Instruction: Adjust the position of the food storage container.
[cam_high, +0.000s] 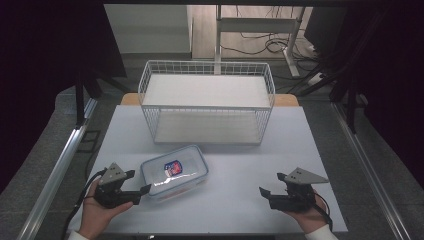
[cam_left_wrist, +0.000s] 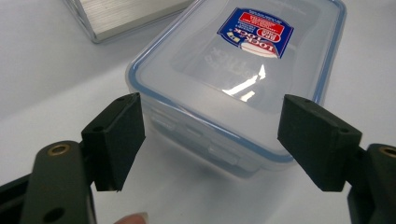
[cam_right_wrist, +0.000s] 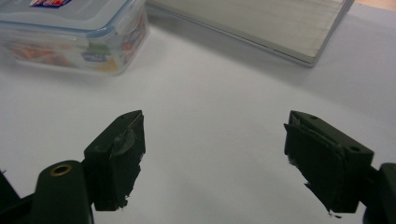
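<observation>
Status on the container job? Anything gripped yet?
Early stage. Nothing looks done: the lidded plastic container sits on the table in front of the wire shelf rack, whose shelves are bare. In hand: the left gripper is open, jaws astride the container's near end, not closed on it. The right gripper is open over bare table. Left: the grasp, and probably a move to the rack.

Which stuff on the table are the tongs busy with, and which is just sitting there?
Part of the job:
- plastic box with a blue-edged lid, lid on
- left tongs, open, right at the box
- right tongs, open, over bare table

Just sitting there:
- white wire shelf behind the box
- desk frame and cables on the floor beyond
</observation>
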